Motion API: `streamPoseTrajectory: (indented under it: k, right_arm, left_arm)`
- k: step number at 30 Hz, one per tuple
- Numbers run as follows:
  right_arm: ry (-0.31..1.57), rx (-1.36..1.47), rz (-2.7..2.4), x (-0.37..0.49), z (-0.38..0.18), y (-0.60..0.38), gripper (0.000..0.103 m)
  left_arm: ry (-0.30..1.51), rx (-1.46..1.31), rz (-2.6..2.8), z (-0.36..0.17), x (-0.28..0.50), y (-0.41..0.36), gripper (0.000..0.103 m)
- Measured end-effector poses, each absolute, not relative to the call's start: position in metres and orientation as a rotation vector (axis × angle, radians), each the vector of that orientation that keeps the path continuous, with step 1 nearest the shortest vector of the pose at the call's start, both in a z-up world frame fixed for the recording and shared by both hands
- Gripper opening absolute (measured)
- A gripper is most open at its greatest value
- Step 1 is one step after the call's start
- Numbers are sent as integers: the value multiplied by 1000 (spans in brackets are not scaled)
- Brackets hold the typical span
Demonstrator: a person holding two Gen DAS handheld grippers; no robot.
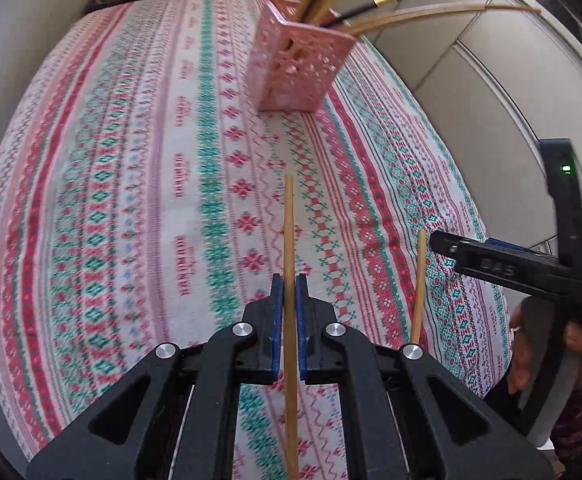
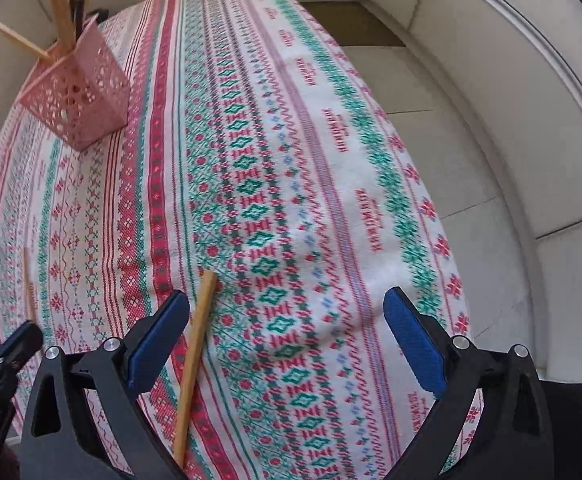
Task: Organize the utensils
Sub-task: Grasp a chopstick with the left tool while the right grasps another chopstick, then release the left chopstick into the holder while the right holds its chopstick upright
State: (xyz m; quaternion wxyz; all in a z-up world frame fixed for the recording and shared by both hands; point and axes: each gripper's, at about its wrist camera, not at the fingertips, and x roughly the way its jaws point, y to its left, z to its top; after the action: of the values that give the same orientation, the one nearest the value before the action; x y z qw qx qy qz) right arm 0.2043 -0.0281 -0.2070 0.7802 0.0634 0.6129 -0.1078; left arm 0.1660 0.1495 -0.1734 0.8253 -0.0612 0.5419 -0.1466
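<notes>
1. Your left tool (image 1: pixel 289 292) is clamped on a wooden chopstick (image 1: pixel 288 240); its long axis runs along the fingers, tip pointing toward the pink basket (image 1: pixel 291 64) across the surface (image 1: pixel 131 200).
2. It could swivel or slip in that narrow grip.
3. Your right tool (image 2: pixel 287 320) stands apart, a second chopstick (image 2: pixel 195 344) loose beside one pad; it may roll.

The tablecloth (image 1: pixel 139 184) has red, green and white woven stripes; the basket (image 1: pixel 295 68) is pink, the chopsticks (image 1: pixel 289 264) light brown.
</notes>
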Motion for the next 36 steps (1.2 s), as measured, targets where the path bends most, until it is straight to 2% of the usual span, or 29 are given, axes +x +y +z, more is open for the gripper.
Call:
streamPoseTrajectory:
  k: [6, 8, 9, 11, 12, 18, 28, 36]
  right_arm:
    - [1398, 176, -250, 220, -219, 0, 82]
    - [1414, 198, -232, 222, -213, 5, 60]
    - [1412, 188, -219, 223, -211, 10, 52]
    - [1406, 168, -188, 220, -206, 19, 18]
    - [1406, 166, -176, 218, -204, 22, 10]
    - [1343, 245, -96, 192, -193, 9, 8]
    - [979, 90, -47, 131, -106, -26, 8]
    - [866, 203, 27, 125, -59, -52, 8]
  left_arm:
    - [1032, -135, -262, -126, 143, 188, 5]
    - [998, -135, -254, -113, 136, 194, 5]
    - [984, -139, -252, -109, 137, 194, 5]
    - [957, -141, -252, -99, 130, 199, 5]
    - [944, -146, -257, -95, 129, 201, 5]
    - [882, -166, -277, -74, 120, 196, 5]
    - [775, -199, -267, -45, 128, 181, 5]
    - [714, -177, -244, -12, 144, 160, 5]
